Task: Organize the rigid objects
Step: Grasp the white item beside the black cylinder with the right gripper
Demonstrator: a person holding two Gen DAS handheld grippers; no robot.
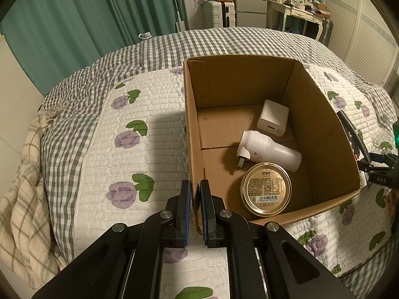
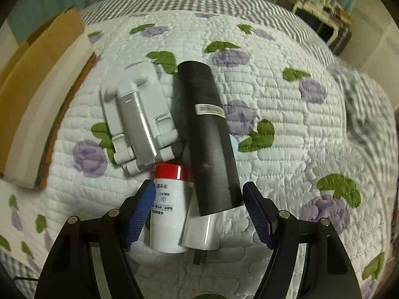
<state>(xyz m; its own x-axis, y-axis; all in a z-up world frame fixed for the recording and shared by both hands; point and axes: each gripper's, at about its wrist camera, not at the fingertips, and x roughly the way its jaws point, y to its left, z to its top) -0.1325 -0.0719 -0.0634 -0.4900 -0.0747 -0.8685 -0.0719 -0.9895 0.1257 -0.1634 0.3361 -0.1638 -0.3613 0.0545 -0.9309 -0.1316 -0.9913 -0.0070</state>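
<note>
Left jaws clenched on cardboard box [image 1: 192, 129] wall, right jaws spread around white bottle [image 2: 169, 206], black tube [image 2: 209, 134]

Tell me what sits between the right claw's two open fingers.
In the right wrist view, the right claw straddles a white red-capped bottle and the lower end of a long black cylinder, both lying on the floral quilt.

Left gripper [image 1: 195, 194]: lower centre of its wrist view, black linkage arms, blue-padded fingers nearly closed, clamped on a thin edge. Right gripper [image 2: 198, 194]: lower centre of its wrist view, fingers [image 2: 141, 211] spread wide apart, angled downward, gripping nothing.
</note>
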